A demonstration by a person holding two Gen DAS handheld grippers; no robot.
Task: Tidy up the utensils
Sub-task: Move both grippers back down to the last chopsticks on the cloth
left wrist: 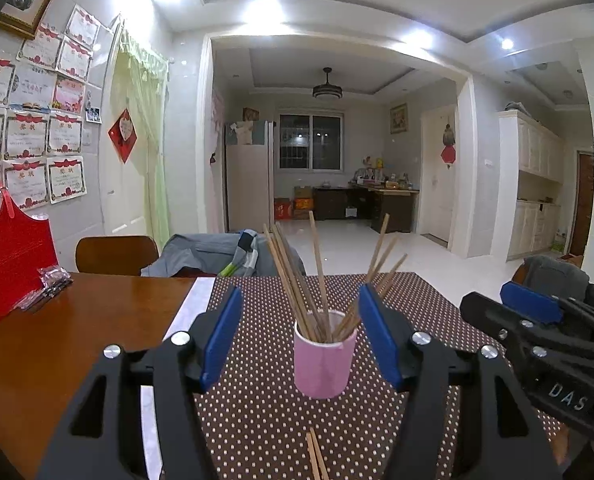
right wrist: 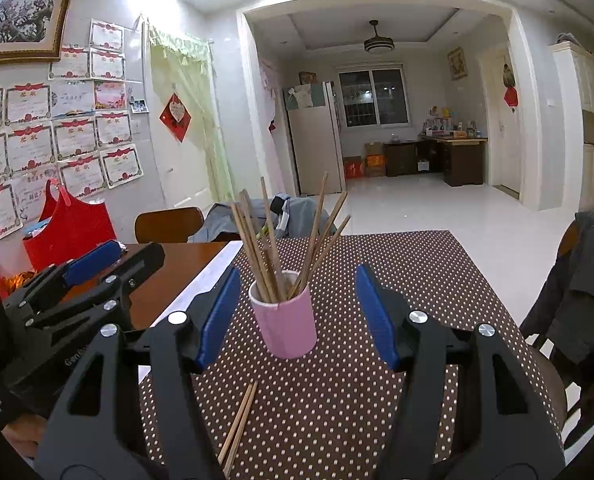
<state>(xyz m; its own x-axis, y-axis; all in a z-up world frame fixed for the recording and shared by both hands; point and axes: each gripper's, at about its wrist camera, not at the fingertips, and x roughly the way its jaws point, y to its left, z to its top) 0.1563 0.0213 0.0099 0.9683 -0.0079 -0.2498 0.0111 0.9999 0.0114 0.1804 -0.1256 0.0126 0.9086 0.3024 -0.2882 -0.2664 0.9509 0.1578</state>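
1. On the desk's dotted mat [left wrist: 417, 300], the pink cup [left wrist: 324, 364] holds most chopsticks [left wrist: 321, 276]; one loose pair [right wrist: 239, 424] lies nearer.
2. Left claw [left wrist: 301, 344] and right claw [right wrist: 297, 316] are spread, gripping nothing.
3. Risk, as I judge it: a claw reaching for the pair could tip the cup.

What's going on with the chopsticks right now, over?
Left gripper and right gripper both open, empty. Pink cup upright on dotted mat, full of chopsticks. Two loose chopsticks lie on mat near the cup. Nothing blocking.
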